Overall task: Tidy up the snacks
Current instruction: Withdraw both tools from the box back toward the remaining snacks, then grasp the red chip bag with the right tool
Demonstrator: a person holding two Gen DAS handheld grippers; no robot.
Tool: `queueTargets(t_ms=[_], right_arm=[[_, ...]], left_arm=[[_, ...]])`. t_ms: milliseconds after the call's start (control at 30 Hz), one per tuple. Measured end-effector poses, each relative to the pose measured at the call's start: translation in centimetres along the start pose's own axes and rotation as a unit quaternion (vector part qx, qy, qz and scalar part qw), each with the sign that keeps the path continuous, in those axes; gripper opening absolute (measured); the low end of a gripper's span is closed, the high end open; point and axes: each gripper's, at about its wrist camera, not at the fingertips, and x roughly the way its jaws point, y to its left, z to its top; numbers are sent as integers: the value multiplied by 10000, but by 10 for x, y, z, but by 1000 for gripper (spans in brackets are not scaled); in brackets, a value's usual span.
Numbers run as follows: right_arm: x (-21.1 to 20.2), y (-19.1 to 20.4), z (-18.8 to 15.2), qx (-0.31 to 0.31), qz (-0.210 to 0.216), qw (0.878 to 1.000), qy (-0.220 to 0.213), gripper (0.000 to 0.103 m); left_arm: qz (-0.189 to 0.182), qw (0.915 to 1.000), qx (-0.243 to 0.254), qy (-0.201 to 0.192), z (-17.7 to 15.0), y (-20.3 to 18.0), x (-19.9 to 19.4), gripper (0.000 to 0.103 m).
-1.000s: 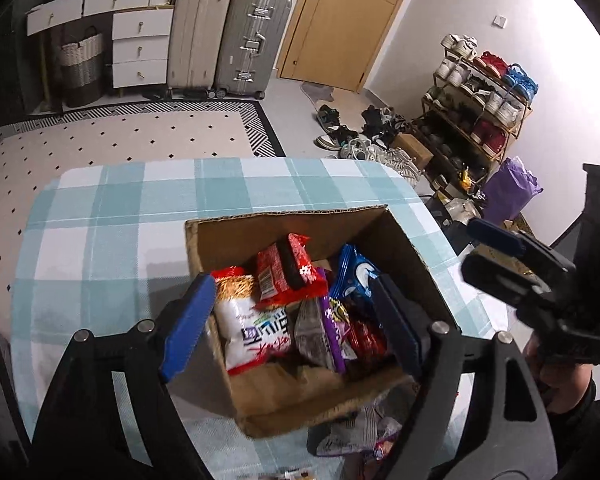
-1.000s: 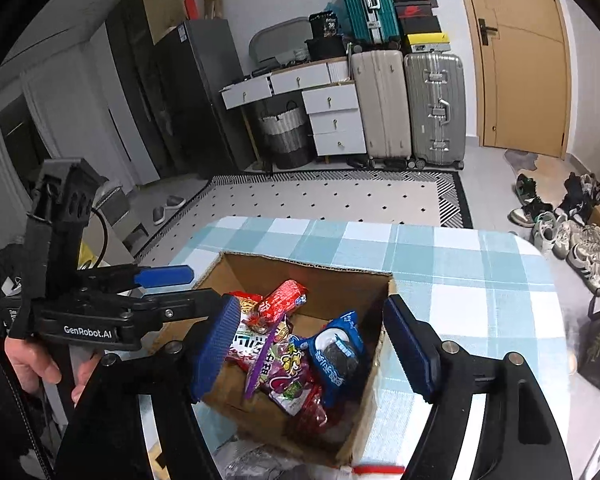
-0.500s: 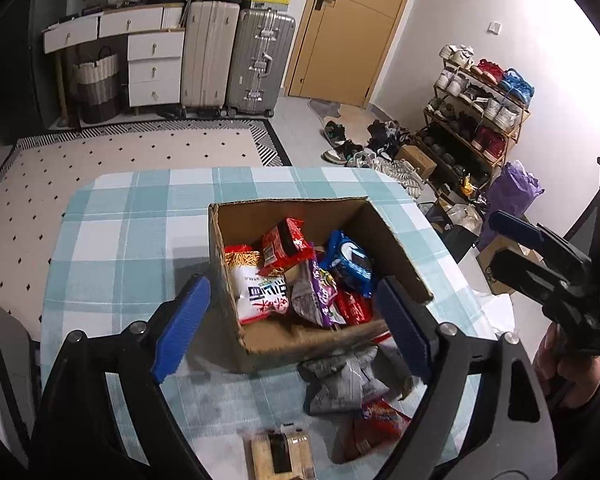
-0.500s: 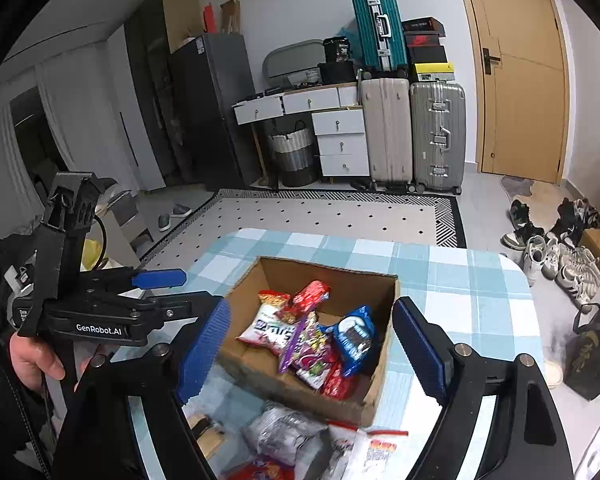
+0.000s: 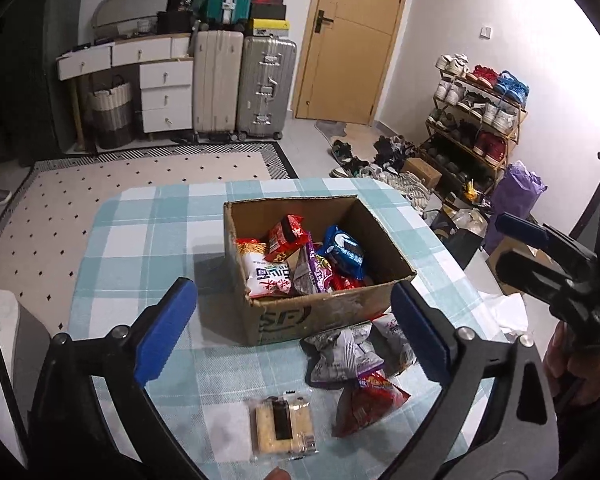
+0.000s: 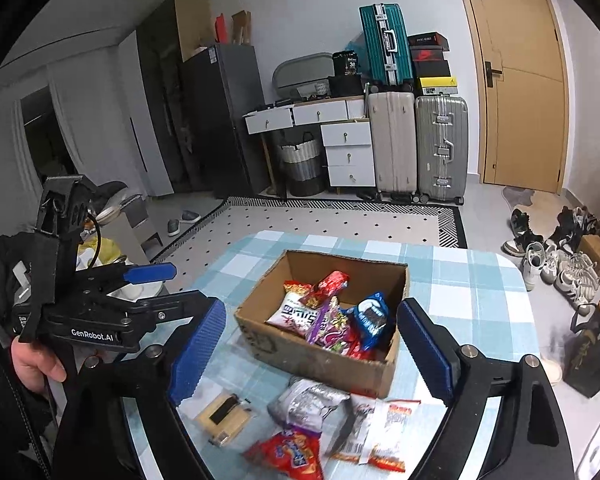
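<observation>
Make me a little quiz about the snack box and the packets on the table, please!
1. True or false: the cardboard box has snacks inside it.
2. Which packet lies nearest the left gripper on the cloth: A) the pale cracker packet, B) a green bottle, C) a banana?
3. Fill in: the blue cookie packet is ____ the box.

Key
1. True: several packets fill it.
2. A. It lies flat on the checked tablecloth, beside the red chip bag and the silver packets.
3. Inside. Both the left gripper and the right gripper have just been opening, with nothing between the jaws.
</observation>
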Motion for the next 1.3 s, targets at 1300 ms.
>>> queueTargets(t_ms=[1300], right_arm=[[26, 35, -150, 256, 137, 9966, 775, 96]], left_arm=[[330, 9978, -565, 132, -143, 11, -29, 102]])
